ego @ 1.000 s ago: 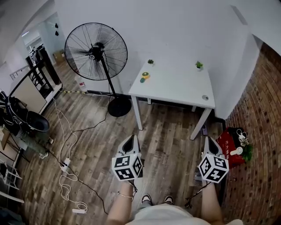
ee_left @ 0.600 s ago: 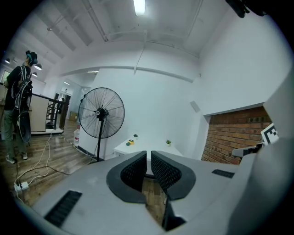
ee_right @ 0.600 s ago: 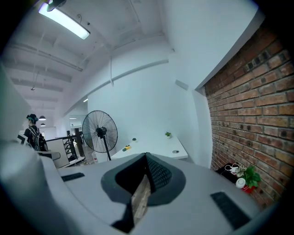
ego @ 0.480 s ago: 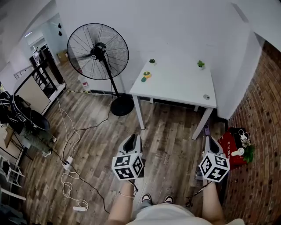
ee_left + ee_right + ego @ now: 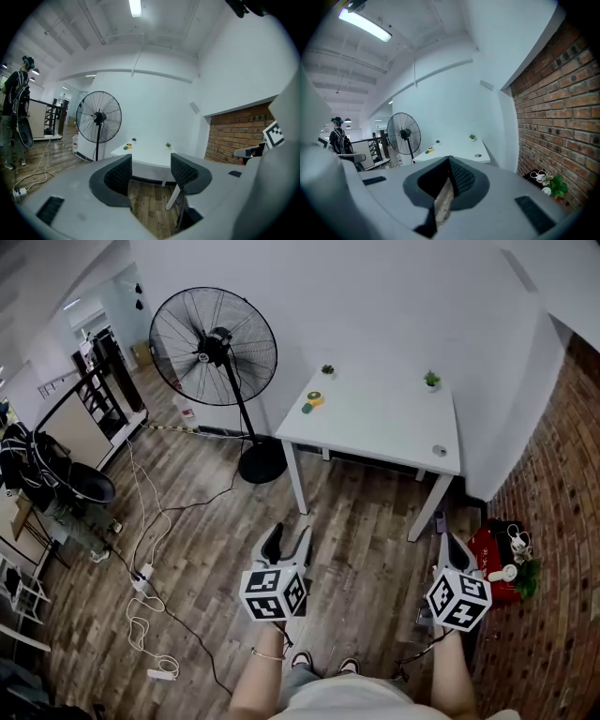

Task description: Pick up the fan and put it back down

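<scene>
A tall black pedestal fan stands on the wooden floor left of a white table, with its round base near the table leg. It also shows in the left gripper view as the fan and in the right gripper view as the fan, far off in both. My left gripper is held low in front of me, well short of the fan, its jaws apart and empty. My right gripper hangs at the right with its jaws closed together, nothing between them.
On the table sit two small potted plants and a yellow-green object. A red box with a small white hand fan lies by the brick wall. Cables and a power strip trail on the floor at left.
The left gripper's jaws have come apart; they were together in the earlier frames. The head view has shifted slightly. The right gripper holds its place.
</scene>
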A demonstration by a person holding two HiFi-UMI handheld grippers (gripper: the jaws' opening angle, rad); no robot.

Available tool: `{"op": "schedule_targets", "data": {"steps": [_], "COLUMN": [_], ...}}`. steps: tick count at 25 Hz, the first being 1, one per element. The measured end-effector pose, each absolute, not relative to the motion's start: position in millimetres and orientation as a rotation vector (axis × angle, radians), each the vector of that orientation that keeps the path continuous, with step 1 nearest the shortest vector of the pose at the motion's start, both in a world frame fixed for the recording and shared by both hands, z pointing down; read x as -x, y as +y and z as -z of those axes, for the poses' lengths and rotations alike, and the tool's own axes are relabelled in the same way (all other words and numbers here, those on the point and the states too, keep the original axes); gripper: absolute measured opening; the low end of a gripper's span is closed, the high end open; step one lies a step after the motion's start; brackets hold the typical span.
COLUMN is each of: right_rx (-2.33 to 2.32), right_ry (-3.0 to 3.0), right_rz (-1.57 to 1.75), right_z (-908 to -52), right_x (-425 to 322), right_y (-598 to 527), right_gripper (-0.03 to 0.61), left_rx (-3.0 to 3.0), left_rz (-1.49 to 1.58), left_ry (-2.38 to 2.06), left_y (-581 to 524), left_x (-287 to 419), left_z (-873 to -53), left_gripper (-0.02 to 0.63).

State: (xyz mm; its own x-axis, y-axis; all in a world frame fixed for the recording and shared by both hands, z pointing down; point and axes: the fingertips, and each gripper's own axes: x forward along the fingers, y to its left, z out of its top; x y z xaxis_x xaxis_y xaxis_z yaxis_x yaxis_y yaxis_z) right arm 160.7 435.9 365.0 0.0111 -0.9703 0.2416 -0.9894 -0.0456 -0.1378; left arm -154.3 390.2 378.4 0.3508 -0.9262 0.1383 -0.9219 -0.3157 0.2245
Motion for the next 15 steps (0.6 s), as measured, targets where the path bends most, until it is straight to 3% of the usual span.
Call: {"op": "schedule_targets", "data": {"steps": [15], "right_rx": [-2.137], "right_ry": [-2.151], "right_rz": [-0.49], "right_z": [-380], "right_x": [-193], "right_y": [409], "right_gripper": [0.0], "left_rx": [-2.315], "left_rz": [-0.004], "left_ry": [-1.682], "left_y": [370], "left_x": [128], "left_z": [-386], "left_gripper": [0.256]}}
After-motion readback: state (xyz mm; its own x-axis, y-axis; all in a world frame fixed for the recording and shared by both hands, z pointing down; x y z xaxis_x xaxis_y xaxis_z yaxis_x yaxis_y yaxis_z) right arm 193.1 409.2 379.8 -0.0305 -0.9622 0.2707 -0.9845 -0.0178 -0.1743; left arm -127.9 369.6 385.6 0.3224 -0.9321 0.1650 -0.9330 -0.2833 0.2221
